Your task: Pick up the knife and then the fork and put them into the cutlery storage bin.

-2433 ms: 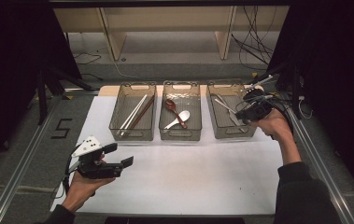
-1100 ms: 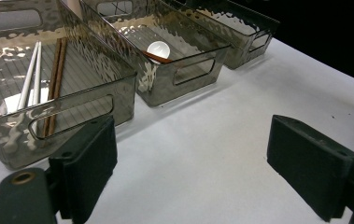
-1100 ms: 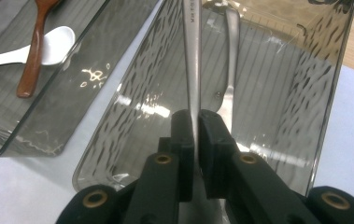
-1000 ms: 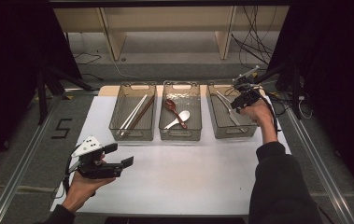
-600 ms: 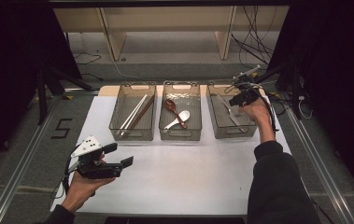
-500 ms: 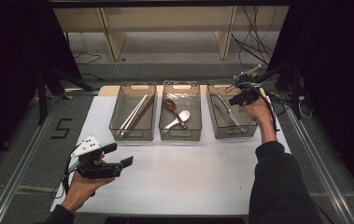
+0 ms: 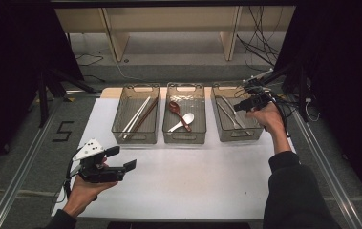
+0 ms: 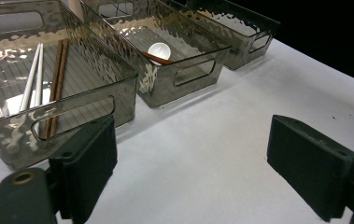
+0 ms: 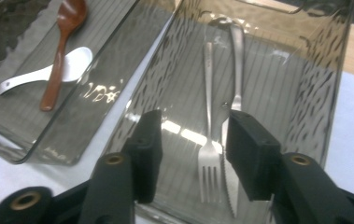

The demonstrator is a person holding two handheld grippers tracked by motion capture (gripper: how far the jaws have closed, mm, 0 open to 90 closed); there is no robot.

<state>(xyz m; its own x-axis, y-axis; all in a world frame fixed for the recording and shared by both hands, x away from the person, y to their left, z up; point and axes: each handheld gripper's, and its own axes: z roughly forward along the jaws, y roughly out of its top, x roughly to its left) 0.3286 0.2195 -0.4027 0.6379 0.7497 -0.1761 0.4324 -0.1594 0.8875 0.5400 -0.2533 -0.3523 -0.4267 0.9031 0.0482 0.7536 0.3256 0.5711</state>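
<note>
While the right tongs [image 9: 191, 154] hang with jaws just parted and gripping nothing over the right-hand smoked clear plastic bin [image 9: 333, 84], the shiny steel fork [image 9: 208, 140] lies free directly below, handle pointing away; the released left tongs [image 7: 114, 160] wait far off.

fork [image 9: 208, 154]: shiny metal | bin [image 9: 333, 84]: glossy rippled smoky clear plastic

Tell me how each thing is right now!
Right gripper: jaws just been opening, nothing between them, above the fork.
Left gripper: open, empty.
Fork: lying flat in right bin.
Knife: lying beside fork.
Wooden spoon: lying in middle bin.
White spoon: lying under it.
Chopsticks: lying in left bin.
</note>
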